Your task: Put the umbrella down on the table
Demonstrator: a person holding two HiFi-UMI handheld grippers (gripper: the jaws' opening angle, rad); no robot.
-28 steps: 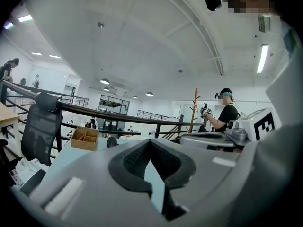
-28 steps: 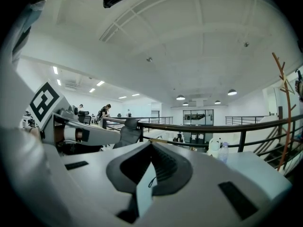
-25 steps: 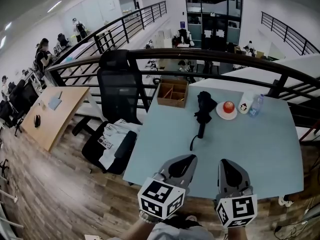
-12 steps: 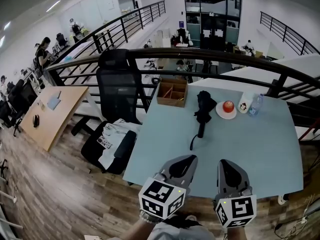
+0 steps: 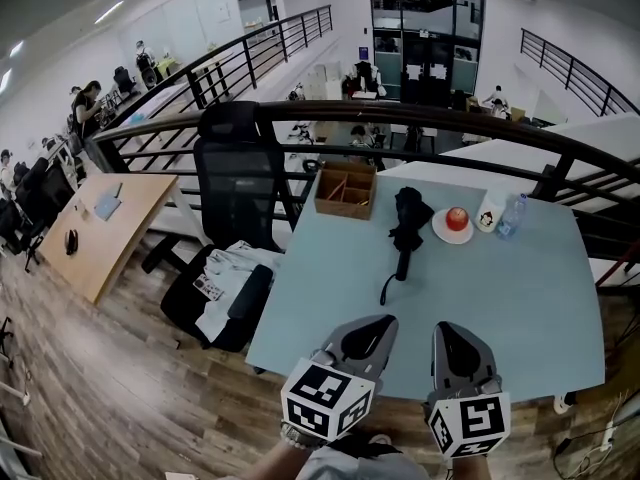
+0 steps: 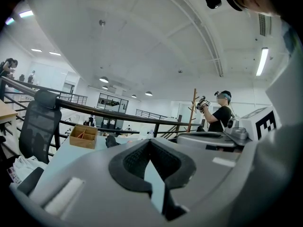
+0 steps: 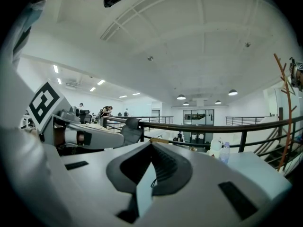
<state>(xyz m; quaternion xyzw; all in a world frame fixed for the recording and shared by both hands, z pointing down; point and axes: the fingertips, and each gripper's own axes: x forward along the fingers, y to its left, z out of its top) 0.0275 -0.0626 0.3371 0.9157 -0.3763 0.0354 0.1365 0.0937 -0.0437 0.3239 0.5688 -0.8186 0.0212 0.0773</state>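
Observation:
The black folded umbrella (image 5: 408, 220) lies on the pale blue table (image 5: 500, 298), towards the far side, its handle and strap pointing at me. In the left gripper view the umbrella (image 6: 111, 141) is a small dark shape far beyond the jaws. My left gripper (image 5: 375, 320) and right gripper (image 5: 447, 326) hover side by side over the table's near edge, well short of the umbrella. The jaws of the left gripper (image 6: 150, 142) and of the right gripper (image 7: 151, 143) are shut with nothing between them.
A wooden divided box (image 5: 345, 188) stands left of the umbrella. To its right are a plate with a red apple (image 5: 455, 220), a white bottle (image 5: 490, 208) and a water bottle (image 5: 511, 213). A black office chair (image 5: 238, 183) stands at the table's left; a dark railing (image 5: 420, 118) runs behind.

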